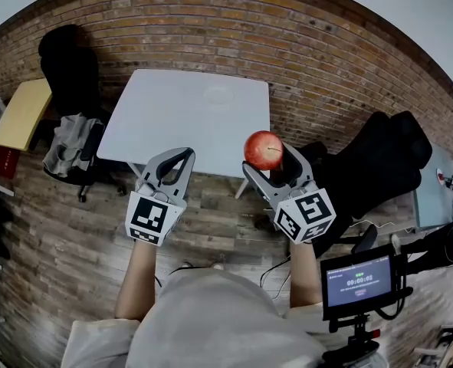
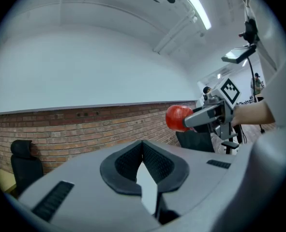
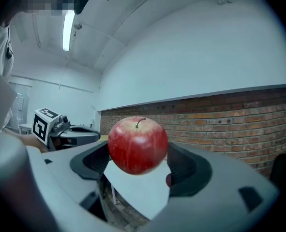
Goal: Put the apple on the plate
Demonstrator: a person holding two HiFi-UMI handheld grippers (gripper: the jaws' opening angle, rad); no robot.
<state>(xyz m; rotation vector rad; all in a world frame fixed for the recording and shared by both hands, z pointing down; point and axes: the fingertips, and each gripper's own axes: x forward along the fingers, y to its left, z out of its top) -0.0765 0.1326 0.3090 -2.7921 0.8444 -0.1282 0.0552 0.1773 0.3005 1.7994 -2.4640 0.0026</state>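
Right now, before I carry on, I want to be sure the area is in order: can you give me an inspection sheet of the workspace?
Surface: white square table, level, standing on the wood-plank floor.
Job's things: red apple held in the air short of the table; round white plate on the table's far part, nothing seen on it.
Clutter: grey clothes draped on a black office chair.
Grippers: right gripper, jaws closed on the apple; left gripper, jaws together, empty.
Cables: thin dark cable on the floor.
Surroundings: red brick wall, second black chair, small screen on a stand, pale wooden side table.
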